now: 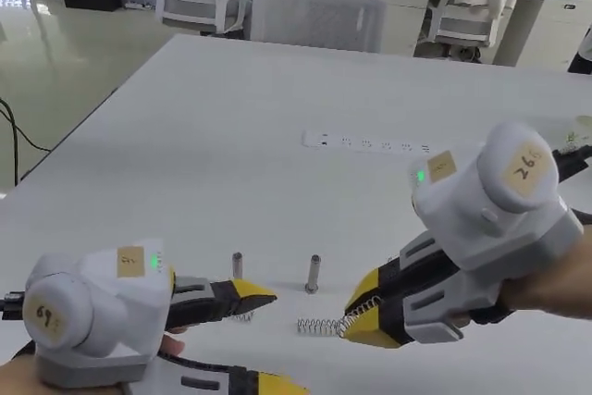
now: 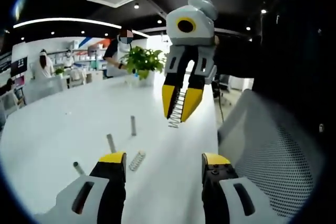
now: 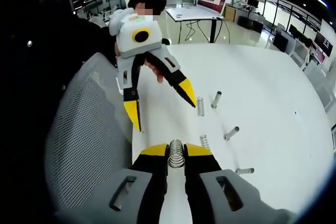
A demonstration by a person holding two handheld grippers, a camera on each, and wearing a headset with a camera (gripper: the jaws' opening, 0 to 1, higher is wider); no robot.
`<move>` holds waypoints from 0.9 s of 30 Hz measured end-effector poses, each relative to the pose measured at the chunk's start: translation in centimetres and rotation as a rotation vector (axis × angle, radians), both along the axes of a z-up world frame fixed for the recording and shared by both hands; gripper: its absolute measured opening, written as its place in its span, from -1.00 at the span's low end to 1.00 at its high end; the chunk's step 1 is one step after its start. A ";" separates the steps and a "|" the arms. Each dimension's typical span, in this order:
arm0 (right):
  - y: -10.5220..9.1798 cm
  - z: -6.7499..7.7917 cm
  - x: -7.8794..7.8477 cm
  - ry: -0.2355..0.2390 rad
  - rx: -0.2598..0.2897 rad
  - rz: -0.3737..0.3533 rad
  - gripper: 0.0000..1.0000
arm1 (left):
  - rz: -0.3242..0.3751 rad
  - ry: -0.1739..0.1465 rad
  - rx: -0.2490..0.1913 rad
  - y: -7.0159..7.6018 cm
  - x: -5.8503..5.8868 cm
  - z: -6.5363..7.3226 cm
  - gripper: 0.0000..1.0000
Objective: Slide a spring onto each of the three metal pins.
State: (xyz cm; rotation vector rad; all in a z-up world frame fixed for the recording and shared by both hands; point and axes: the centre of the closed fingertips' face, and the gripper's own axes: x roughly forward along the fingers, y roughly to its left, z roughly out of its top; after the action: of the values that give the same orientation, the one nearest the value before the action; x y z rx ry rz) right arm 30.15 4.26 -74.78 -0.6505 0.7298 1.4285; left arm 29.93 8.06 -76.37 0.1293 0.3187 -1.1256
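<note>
- Your right gripper [image 1: 356, 321] is clamped on a spring [image 3: 176, 156]. The spring pokes out past the yellow tips and lies almost level, low over the desk [image 1: 231, 136] near its near edge.
- Your left gripper [image 2: 164, 160] stands wide open with nothing in it, just beside a loose spring [image 1: 242, 316] that lies on the desk.
- Three metal pins stand upright and bare in a short row along the near edge: the left pin [image 1: 238, 265], the middle pin [image 1: 314, 275] and the third pin [image 2: 133, 125]. None carries a spring, so I judge this to be the first threading.
- The middle pin is nearest the spring's free end, so aim for that one.
- Tip your wrist until the open coil faces straight down, centre it over the pin's top, then lower along the pin's axis.
- Squeeze lightly, because a crushed coil will likely snag on the pin.
- I cannot tell whether the pins are fixed. Your open left gripper could steady the pin if it wobbles.
- The desk is smooth, white and bare, so a dropped spring may roll. A power strip [image 1: 370, 143] lies well apart, toward the desk's middle.
- The room is an open office with a mesh chair [image 1: 319, 20] at the far edge, a potted plant [image 2: 144, 61] and a glossy floor.
</note>
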 end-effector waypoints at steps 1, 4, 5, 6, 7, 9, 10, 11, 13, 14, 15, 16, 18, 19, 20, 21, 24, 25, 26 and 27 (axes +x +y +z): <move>-0.1 0.0 0.1 -0.002 -0.003 -0.003 -0.83 | 0.005 0.001 0.001 0.2 0.0 -0.1 0.15; -0.6 -0.1 0.5 -0.007 -0.015 -0.009 -0.83 | 0.033 0.008 0.010 1.0 0.1 -0.5 0.19; -0.7 0.0 0.6 -0.008 -0.017 -0.012 -0.83 | 0.049 0.011 0.008 1.3 0.2 -0.6 0.20; -0.9 0.0 0.7 -0.007 -0.019 -0.015 -0.83 | 0.060 0.012 0.010 1.6 0.3 -0.7 0.21; -1.0 -0.1 0.9 -0.008 -0.023 -0.018 -0.83 | 0.071 0.013 0.010 1.9 0.3 -0.8 0.22; -1.4 -0.1 1.2 -0.017 -0.036 -0.023 -0.83 | 0.103 0.021 -0.002 2.6 0.5 -0.8 0.26; -1.6 0.0 1.4 -0.019 -0.040 -0.026 -0.83 | 0.120 0.020 -0.002 3.0 0.5 -0.9 0.28; -1.8 0.0 1.5 -0.019 -0.042 -0.029 -0.83 | 0.133 0.021 0.002 3.3 0.6 -1.1 0.30; -2.1 0.2 1.8 -0.022 -0.046 -0.035 -0.83 | 0.159 0.030 -0.001 4.0 0.7 -1.4 0.33; -2.3 0.3 2.0 -0.024 -0.049 -0.039 -0.83 | 0.177 0.034 -0.006 4.5 0.7 -1.4 0.34; -2.4 0.4 2.2 -0.025 -0.050 -0.042 -0.83 | 0.188 0.034 -0.007 4.8 0.8 -1.5 0.35; -2.6 0.4 2.3 -0.027 -0.052 -0.045 -0.83 | 0.198 0.035 -0.009 5.1 0.8 -1.5 0.36; -3.0 0.6 2.7 -0.032 -0.056 -0.054 -0.83 | 0.224 0.035 -0.014 5.7 0.9 -1.5 0.37; -3.2 0.6 3.0 -0.034 -0.059 -0.059 -0.83 | 0.238 0.035 -0.016 6.1 0.9 -1.5 0.38; -3.3 0.7 3.1 -0.035 -0.060 -0.063 -0.83 | 0.244 0.035 -0.017 6.3 0.9 -1.5 0.38; -3.5 0.7 3.4 -0.037 -0.065 -0.068 -0.83 | 0.257 0.032 -0.018 6.5 1.0 -1.4 0.39; -4.0 0.8 4.0 -0.045 -0.077 -0.076 -0.83 | 0.279 0.027 -0.019 7.1 1.1 -1.4 0.41; -4.1 0.9 4.2 -0.049 -0.081 -0.078 -0.83 | 0.285 0.026 -0.018 7.2 1.2 -1.4 0.42; -4.2 0.9 4.4 -0.050 -0.083 -0.080 -0.83 | 0.289 0.023 -0.015 7.4 1.2 -1.4 0.42; -4.2 0.9 4.6 -0.049 -0.085 -0.083 -0.83 | 0.294 0.019 -0.010 7.5 1.3 -1.4 0.43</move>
State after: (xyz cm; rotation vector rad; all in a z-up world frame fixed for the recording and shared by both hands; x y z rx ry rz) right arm 34.75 0.02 -73.85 -0.7108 0.7732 1.3071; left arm 31.19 15.59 -77.73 0.0600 0.3369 -0.8373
